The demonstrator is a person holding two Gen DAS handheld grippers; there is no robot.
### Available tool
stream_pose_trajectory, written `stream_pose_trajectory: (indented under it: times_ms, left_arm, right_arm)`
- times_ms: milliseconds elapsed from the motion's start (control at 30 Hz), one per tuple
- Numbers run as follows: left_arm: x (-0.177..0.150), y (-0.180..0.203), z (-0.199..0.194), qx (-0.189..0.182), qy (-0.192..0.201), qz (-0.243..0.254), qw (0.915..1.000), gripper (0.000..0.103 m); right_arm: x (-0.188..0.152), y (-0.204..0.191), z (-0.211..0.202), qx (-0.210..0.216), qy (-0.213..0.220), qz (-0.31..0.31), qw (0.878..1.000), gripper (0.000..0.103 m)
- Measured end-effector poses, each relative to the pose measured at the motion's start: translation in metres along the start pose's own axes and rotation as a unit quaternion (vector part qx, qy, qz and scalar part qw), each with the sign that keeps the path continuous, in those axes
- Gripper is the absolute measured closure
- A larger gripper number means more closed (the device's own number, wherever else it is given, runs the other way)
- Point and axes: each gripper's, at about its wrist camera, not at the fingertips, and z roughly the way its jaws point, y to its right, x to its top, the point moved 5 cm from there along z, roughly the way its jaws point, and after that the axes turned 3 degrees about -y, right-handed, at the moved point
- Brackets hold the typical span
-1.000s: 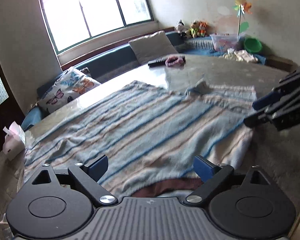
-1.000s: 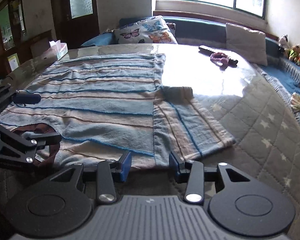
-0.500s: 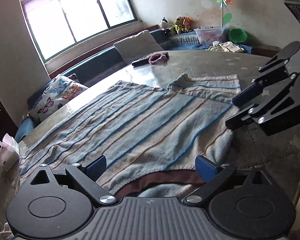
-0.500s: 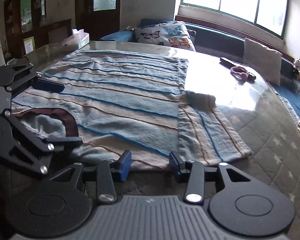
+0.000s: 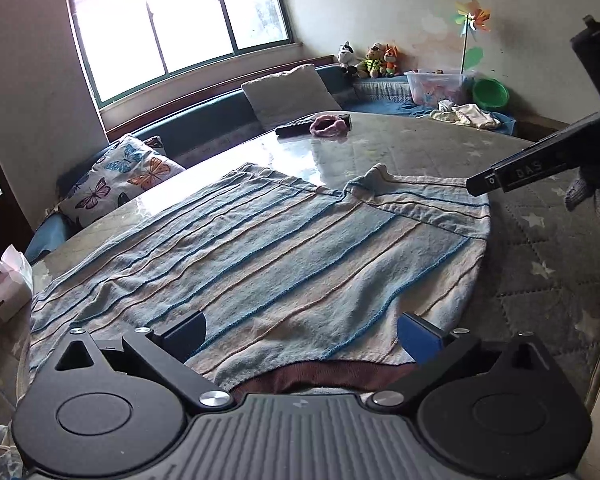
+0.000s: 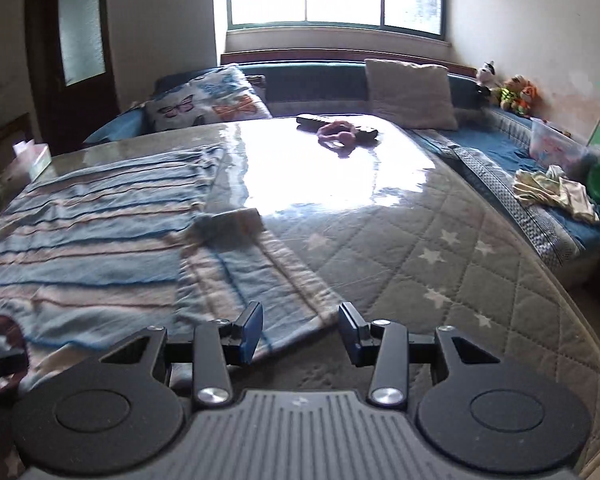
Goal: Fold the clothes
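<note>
The blue-and-beige striped knit sweater (image 5: 260,256) lay spread flat on the quilted, glass-topped worktop (image 6: 440,264), sleeve out to the right. Both the left hand-held gripper (image 5: 300,330) and the right hand-held gripper (image 6: 300,334) hung wide and empty; a fold would need hold of sleeve or shoulder.

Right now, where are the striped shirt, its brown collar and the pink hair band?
striped shirt (image 5: 260,256), left wrist view, middle of the body panel.
brown collar (image 5: 320,374), left wrist view, middle of the neck band between the fingers.
pink hair band (image 6: 337,133), right wrist view, its top loop.
</note>
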Motion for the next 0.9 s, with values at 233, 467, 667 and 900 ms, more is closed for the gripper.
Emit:
stream_pose_trajectory:
  times_ms: [233,467,667,900]
  left_arm:
    - [-0.002,-0.004,0.001,0.005,-0.005,-0.010,0.9999,0.000]
    - [-0.003,-0.006,0.002,0.008,-0.009,-0.016,0.9998,0.000]
    - [-0.008,-0.012,0.003,0.013,-0.016,-0.027,0.9994,0.000]
    - [-0.013,-0.017,-0.001,0.019,-0.018,-0.038,0.9989,0.000]
  right_arm:
    - [0.005,0.008,-0.001,-0.009,0.012,0.023,1.000,0.065]
    - [0.009,0.004,-0.005,-0.005,0.025,0.033,0.999,0.097]
    - [0.018,-0.011,-0.024,0.021,0.049,0.023,0.998,0.097]
    - [0.030,-0.065,-0.051,0.101,0.072,-0.036,0.992,0.097]
